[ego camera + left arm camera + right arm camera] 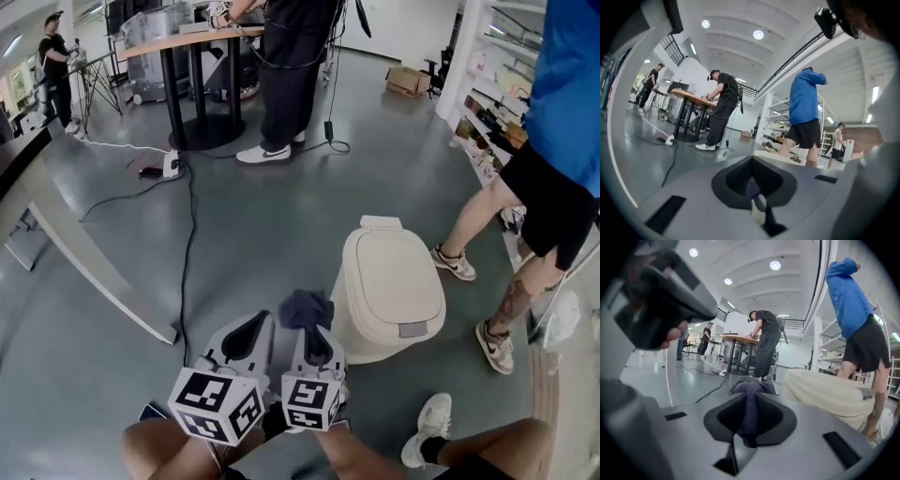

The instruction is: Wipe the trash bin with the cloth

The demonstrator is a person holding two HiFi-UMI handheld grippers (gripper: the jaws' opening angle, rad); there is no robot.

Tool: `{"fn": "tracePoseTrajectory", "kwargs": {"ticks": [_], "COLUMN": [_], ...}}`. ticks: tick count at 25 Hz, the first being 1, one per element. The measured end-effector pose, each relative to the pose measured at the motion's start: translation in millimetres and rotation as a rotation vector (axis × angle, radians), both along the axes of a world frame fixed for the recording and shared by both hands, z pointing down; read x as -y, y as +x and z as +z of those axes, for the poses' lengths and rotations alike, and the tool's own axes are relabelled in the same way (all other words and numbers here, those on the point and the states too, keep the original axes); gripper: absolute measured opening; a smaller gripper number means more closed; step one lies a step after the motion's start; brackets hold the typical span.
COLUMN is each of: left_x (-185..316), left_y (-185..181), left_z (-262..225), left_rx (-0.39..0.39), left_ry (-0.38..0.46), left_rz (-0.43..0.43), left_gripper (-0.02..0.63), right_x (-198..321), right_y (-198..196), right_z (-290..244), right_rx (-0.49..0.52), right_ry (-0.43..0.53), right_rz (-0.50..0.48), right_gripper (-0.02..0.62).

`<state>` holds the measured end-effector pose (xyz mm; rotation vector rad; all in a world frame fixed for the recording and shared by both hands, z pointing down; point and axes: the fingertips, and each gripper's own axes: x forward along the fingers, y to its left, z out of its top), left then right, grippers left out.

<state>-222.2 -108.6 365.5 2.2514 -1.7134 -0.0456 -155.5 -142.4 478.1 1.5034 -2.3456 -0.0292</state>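
Observation:
A cream trash bin (394, 292) with its flat lid down stands on the grey floor just right of my grippers. The bin (825, 392) also fills the right of the right gripper view. My right gripper (314, 342) is shut on a dark blue-purple cloth (306, 307), which bunches out past the jaw tips beside the bin's left wall. In the right gripper view the cloth (751, 397) runs between the closed pads of my right gripper (750, 417). My left gripper (251, 330) sits close beside it on the left. My left gripper (752, 180) has its jaws together.
A person in a blue top and black shorts (553, 141) stands right of the bin, one shoe (494, 345) near its base. A black cable (187, 234) runs across the floor. A slanted panel (84, 253) lies at left; shelves (487, 94) line the right wall.

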Motion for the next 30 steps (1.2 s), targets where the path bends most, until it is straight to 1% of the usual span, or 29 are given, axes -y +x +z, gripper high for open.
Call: {"fn": "tracePoseTrajectory", "kwargs": {"ticks": [2, 6, 10, 13, 15, 17, 20, 22, 24, 28, 30], "left_x": [-2, -8, -13, -24, -36, -45, -45, -43, -40, -34, -33], "left_y": [-6, -2, 14, 25, 34, 45, 71, 89, 104, 130, 149], "left_z": [-8, -2, 7, 1, -2, -5, -17, -27, -35, -56, -63], "left_rx": [0.036, 0.074, 0.106, 0.122, 0.126, 0.146, 0.165, 0.165, 0.179, 0.191, 0.193], "left_ry": [0.017, -0.011, -0.029, -0.025, -0.035, -0.057, -0.07, -0.058, -0.04, -0.003, 0.013], "left_rz": [-0.027, -0.041, -0.017, -0.025, -0.051, -0.068, -0.061, -0.053, -0.053, -0.058, -0.05], "left_gripper": [0.0, 0.0, 0.0, 0.0, 0.0, 0.0, 0.0, 0.0, 0.0, 0.0, 0.0], "right_x": [-15, -43, -54, -60, -65, -71, -76, -79, -80, -69, -64], "right_y": [9, 24, 46, 71, 96, 119, 148, 166, 184, 214, 226], "right_z": [-24, -73, -108, -129, -138, -144, -157, -165, -171, -179, -182], "right_rx": [0.009, 0.012, 0.068, 0.049, 0.032, 0.041, 0.06, 0.061, 0.071, 0.095, 0.098], "right_ry": [0.025, 0.091, 0.122, 0.145, 0.136, 0.111, 0.072, 0.064, 0.067, 0.047, 0.056], "right_rz": [-0.025, -0.093, -0.103, -0.108, -0.109, -0.125, -0.186, -0.221, -0.237, -0.264, -0.281], "right_gripper": [0.052, 0.052, 0.052, 0.052, 0.052, 0.052, 0.052, 0.052, 0.052, 0.052, 0.052]}}
